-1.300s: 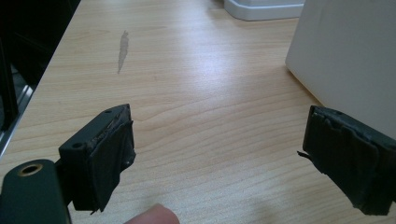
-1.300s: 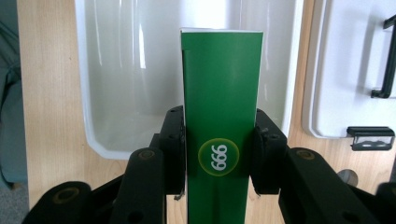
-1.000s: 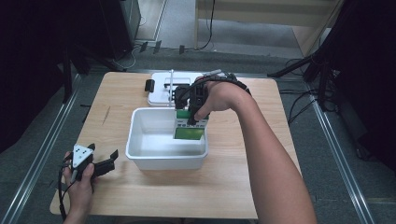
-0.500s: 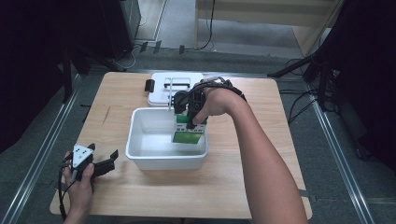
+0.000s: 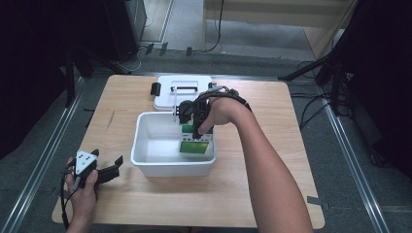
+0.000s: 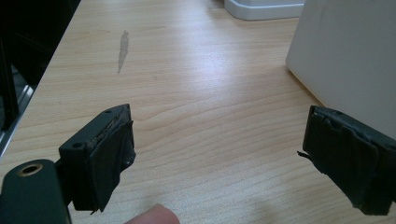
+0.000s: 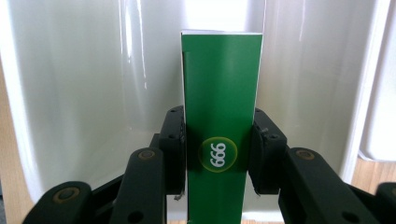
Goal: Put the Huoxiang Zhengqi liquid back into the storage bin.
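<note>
I had the right gripper (image 7: 218,154) clamped on the green box (image 7: 219,121), low inside the white bin (image 5: 145,131); releasing it remained.

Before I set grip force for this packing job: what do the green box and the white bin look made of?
Green box: likely printed cardboard, smooth satin finish, with crisp folded edges and a printed round logo. White bin: probably moulded plastic, glossy, with bright light streaks on its inner walls and rounded corners.

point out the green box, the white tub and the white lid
green cardboard box (image 7: 222,93), right gripper view, its front face
white plastic tub (image 5: 172,167), high view, its near wall
white plastic lid (image 5: 165,97), high view, its left part
</note>
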{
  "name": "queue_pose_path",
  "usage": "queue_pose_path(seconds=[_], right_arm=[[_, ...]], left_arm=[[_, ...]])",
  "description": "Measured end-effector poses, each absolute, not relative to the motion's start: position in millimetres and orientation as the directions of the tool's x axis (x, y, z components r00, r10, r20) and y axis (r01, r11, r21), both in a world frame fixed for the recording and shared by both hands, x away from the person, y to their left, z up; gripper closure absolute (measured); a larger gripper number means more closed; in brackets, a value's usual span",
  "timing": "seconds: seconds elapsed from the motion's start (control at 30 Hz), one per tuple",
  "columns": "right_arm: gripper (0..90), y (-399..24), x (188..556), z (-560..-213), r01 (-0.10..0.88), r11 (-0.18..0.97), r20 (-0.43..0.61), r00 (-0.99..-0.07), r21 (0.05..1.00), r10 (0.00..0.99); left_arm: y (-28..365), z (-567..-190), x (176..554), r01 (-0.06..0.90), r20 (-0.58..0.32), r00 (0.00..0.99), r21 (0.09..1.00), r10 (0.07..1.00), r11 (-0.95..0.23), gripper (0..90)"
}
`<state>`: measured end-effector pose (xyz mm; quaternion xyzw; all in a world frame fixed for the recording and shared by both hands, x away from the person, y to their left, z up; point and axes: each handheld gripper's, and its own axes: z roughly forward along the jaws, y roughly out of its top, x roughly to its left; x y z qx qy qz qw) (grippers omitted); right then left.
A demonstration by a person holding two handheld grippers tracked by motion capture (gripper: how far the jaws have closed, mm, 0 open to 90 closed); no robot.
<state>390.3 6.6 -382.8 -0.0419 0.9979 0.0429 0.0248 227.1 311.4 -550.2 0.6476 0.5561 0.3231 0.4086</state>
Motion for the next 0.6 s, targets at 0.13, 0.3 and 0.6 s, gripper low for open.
queue_pose_path(seconds=[0.13,0.3,0.6], right_arm=[[64.0,8.2,390.9,-383.6,-0.083,0.992,-0.053,-0.996,0.094,-0.078],[61.4,10.0,389.9,-385.1,-0.074,0.992,-0.047,-0.996,0.105,-0.069],[52.5,11.0,386.6,-381.8,-0.052,0.991,-0.051,-0.998,0.124,-0.046]], left_arm=[[311.6,-550.1,227.2,0.457,-0.035,0.173,0.888,0.984,-0.048,9.8],[311.5,-550.2,227.2,0.457,-0.035,0.173,0.888,0.984,-0.048,9.7],[311.6,-550.2,227.3,0.455,-0.036,0.173,0.889,0.984,-0.048,9.8]])
